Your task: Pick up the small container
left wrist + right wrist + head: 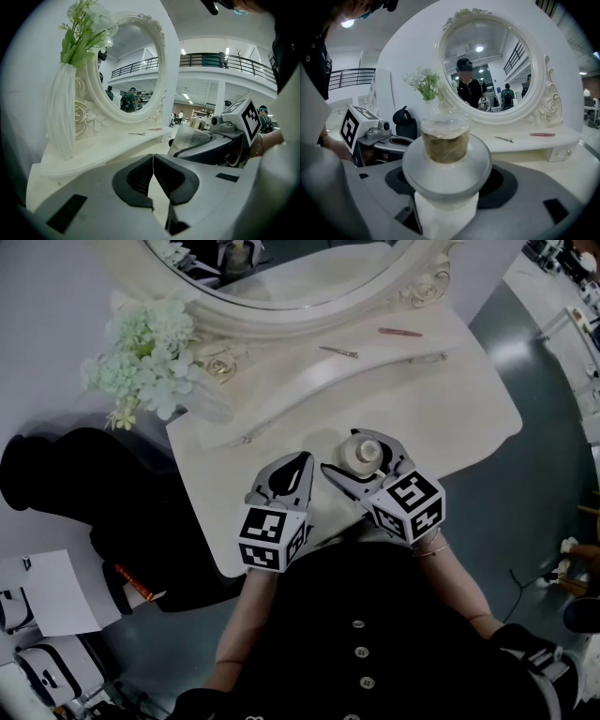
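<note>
The small container [364, 452] stands near the front of the white dressing table [469, 399]. In the right gripper view it is a white pot with a wide frosted disc and a clear little jar [446, 140] of brownish stuff on top. My right gripper [356, 452] has its jaws on either side of the pot, pressed against its lower body [447, 206]. My left gripper [302, 461] lies just to the left on the table, shut and empty, with its pads meeting [153, 155].
An oval mirror [281, 277] stands at the back of the table. A vase of pale flowers [145, 352] is at the back left. A metal clip [339, 352] and a pink stick [400, 332] lie on the raised shelf. A black bag [94, 484] sits left of the table.
</note>
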`<action>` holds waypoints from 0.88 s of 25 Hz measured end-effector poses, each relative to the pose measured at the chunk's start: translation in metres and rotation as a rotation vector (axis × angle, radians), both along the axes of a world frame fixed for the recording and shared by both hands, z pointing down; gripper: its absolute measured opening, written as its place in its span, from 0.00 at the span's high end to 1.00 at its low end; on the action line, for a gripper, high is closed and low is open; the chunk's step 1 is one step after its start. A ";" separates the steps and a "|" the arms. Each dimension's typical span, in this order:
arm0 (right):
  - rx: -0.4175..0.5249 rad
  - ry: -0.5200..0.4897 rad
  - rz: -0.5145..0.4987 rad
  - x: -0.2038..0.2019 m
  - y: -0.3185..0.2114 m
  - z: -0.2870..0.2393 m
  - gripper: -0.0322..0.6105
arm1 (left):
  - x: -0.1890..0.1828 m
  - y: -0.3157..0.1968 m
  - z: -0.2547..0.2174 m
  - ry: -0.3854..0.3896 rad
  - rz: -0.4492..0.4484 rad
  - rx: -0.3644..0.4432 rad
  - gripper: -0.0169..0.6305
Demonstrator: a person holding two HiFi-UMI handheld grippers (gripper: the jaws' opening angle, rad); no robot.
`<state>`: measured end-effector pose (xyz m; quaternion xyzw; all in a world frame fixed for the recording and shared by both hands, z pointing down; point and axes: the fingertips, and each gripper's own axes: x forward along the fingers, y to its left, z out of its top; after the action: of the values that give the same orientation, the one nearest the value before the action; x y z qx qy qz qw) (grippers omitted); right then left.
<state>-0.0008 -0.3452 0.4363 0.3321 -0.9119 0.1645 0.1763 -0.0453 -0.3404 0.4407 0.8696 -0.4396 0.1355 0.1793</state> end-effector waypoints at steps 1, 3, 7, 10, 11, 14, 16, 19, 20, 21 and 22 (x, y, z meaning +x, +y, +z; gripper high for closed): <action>0.000 0.001 0.001 0.000 0.000 0.000 0.42 | 0.000 0.000 0.000 0.001 -0.001 0.001 0.95; -0.001 0.001 0.004 0.001 -0.001 0.001 0.42 | 0.000 0.000 -0.001 0.001 -0.001 0.001 0.95; -0.001 -0.004 0.008 0.002 -0.002 0.000 0.42 | 0.002 0.000 -0.001 0.003 0.004 0.003 0.95; 0.004 -0.005 0.008 0.002 -0.003 -0.002 0.42 | 0.002 0.000 -0.001 0.003 0.005 0.002 0.95; 0.006 -0.004 0.008 0.002 -0.003 -0.002 0.42 | 0.002 0.000 -0.001 0.003 0.005 0.002 0.95; 0.010 -0.005 0.006 0.002 -0.004 -0.003 0.42 | 0.002 -0.001 -0.001 0.003 0.003 0.004 0.95; 0.009 -0.006 0.005 0.001 -0.004 -0.003 0.42 | 0.002 -0.001 -0.002 0.003 0.003 0.006 0.95; 0.004 -0.005 0.001 0.000 -0.003 -0.002 0.42 | 0.002 -0.001 -0.002 0.005 0.004 0.006 0.95; 0.003 -0.005 0.000 0.000 -0.003 -0.002 0.42 | 0.003 -0.001 -0.002 0.006 0.004 0.005 0.95; 0.003 -0.005 -0.002 -0.001 -0.003 -0.002 0.42 | 0.003 -0.001 -0.002 0.006 0.005 0.004 0.95; 0.003 -0.004 -0.004 -0.001 -0.002 -0.002 0.42 | 0.003 -0.001 -0.001 0.005 0.006 0.004 0.95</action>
<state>-0.0018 -0.3476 0.4346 0.3304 -0.9131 0.1633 0.1742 -0.0423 -0.3413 0.4394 0.8715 -0.4370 0.1329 0.1785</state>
